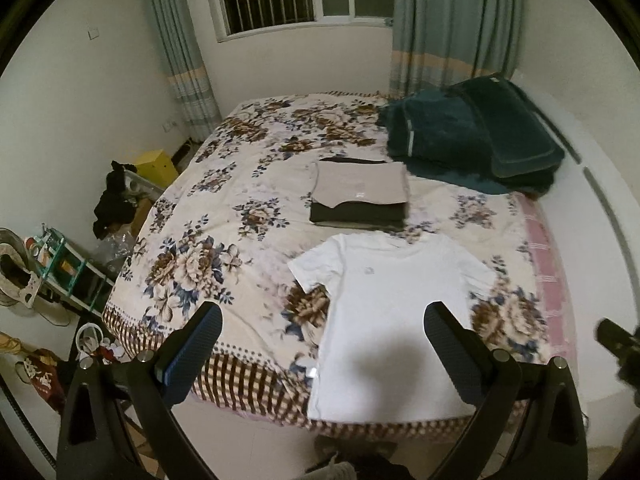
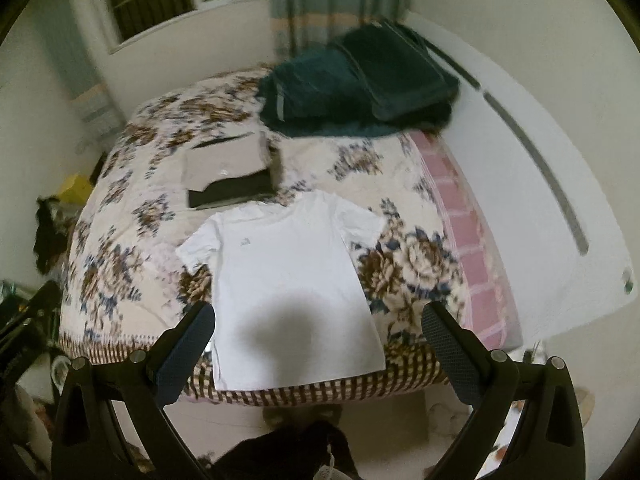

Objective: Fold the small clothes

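Observation:
A white T-shirt (image 1: pixel 384 300) lies flat and spread out on the near part of the bed, collar away from me; it also shows in the right wrist view (image 2: pixel 288 280). Beyond it sits a stack of folded clothes (image 1: pixel 360 196), a grey one on top of dark ones, also seen in the right wrist view (image 2: pixel 228 176). My left gripper (image 1: pixel 322 322) is open and empty, held above the shirt's near left part. My right gripper (image 2: pixel 318 322) is open and empty, above the shirt's hem. The right gripper's tip (image 1: pixel 618 344) shows at the left view's right edge.
The bed has a floral cover (image 1: pixel 224 208) and a pink strip (image 2: pixel 472 264) on its right side. A pile of dark teal bedding (image 1: pixel 468 136) lies at the far right corner. Clutter, a rack (image 1: pixel 60 268) and a yellow box (image 1: pixel 156 166) stand on the floor left of the bed.

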Demonstrator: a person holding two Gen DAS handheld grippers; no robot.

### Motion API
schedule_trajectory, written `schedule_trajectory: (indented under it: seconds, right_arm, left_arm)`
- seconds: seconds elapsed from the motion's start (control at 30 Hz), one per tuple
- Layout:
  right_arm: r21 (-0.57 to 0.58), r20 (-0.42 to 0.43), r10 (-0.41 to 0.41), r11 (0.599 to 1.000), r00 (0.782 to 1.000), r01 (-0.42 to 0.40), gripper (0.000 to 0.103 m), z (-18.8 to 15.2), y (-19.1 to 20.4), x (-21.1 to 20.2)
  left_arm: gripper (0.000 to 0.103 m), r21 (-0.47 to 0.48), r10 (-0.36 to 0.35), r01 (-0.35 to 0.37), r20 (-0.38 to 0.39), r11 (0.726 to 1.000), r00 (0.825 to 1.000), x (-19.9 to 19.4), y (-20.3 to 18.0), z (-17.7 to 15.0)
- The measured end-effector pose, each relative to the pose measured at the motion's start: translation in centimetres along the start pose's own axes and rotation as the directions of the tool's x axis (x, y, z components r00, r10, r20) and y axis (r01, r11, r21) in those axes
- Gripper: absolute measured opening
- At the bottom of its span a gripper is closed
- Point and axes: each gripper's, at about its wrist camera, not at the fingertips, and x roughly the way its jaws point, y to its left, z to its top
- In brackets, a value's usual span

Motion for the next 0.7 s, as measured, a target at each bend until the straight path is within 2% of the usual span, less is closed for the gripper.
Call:
schedule_trajectory:
  seconds: [0.03,0.17,0.23,0.33,0.4,0.47,0.57,0.6,0.63,0.7]
  right_arm:
    - [0.030,-0.017,-0.007,1.000,1.000,0.008,0.103,0.5,-0.6,1.4]
    - [0.181,-0.095,-0.020,0.983,0.995,0.037,0.103,0.5,-5.1,11.1]
    - [0.258,-0.137,-0.011,0.965,0.990,0.046,0.103,0.6,-7.7,16.1]
    - [0.391,-0.204,0.052,0.920,0.978,0.033,0.103,0.2,-12.5,24.9]
    - [0.483,-0.231,0.112,0.875,0.966,0.014,0.103,-0.3,-16.0,31.3]
    - [0.600,-0.229,0.211,0.799,0.950,-0.033,0.102,-0.7,-19.1,38.0]
    - [0.753,-0.189,0.337,0.653,0.922,-0.085,0.099,-1.8,-22.8,48.2]
    - [0.787,-0.175,0.365,0.610,0.915,-0.093,0.097,-2.2,-23.2,50.5]
    - [0.830,-0.146,0.406,0.546,0.902,-0.112,0.097,-2.7,-23.9,54.3]
    - [0.880,-0.112,0.461,0.458,0.881,-0.128,0.094,-3.1,-23.6,59.5]
  left_arm:
    - [0.103,0.001,0.011,-0.011,-0.012,1.000,1.000,1.9,-0.2,0.0]
    - [0.103,-0.006,0.037,-0.038,-0.063,0.999,0.997,8.9,-0.8,-0.5]
    - [0.103,-0.005,0.069,-0.070,-0.115,0.998,0.991,13.4,-1.8,-0.7]
    - [0.103,-0.014,0.117,-0.121,-0.182,0.993,0.976,18.5,-2.5,-1.8]
    - [0.103,-0.016,0.164,-0.172,-0.219,0.985,0.962,22.4,-3.4,-2.5]
    - [0.103,-0.020,0.196,-0.207,-0.256,0.978,0.947,25.8,-3.8,-3.5]
    - [0.103,-0.052,0.208,-0.240,-0.345,0.969,0.915,31.8,-4.1,-5.2]
    - [0.103,-0.064,0.204,-0.245,-0.373,0.967,0.905,33.4,-4.1,-5.7]
    - [0.103,-0.088,0.195,-0.251,-0.410,0.964,0.891,35.9,-4.2,-6.6]
    - [0.103,-0.121,0.182,-0.261,-0.447,0.958,0.876,39.0,-4.1,-7.9]
